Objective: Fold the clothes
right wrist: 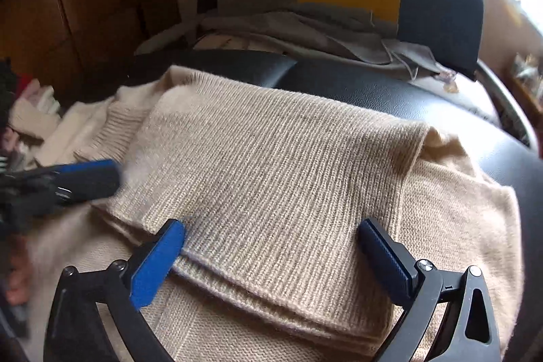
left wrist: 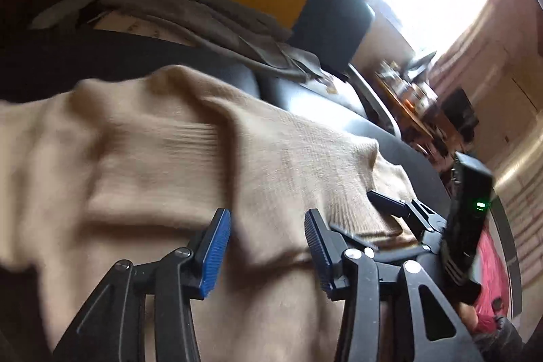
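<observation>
with both the left gripper (left wrist: 268, 251) and right gripper (right wrist: 271, 255) spread apart and empty over the beige sweater (right wrist: 278, 165), its folded layer could slump off the black seat (right wrist: 390, 90)'s right edge.

Beige ribbed-knit sweater (right wrist: 278, 165) is laid across a black leather seat (right wrist: 390, 90). One layer is folded over the body, its doubled edge running along the near side. A ribbed cuff or hem (right wrist: 112, 128) is seen at the left. In the left wrist view the sweater (left wrist: 163, 141) is rumpled into soft ridges, partly blurred.
</observation>
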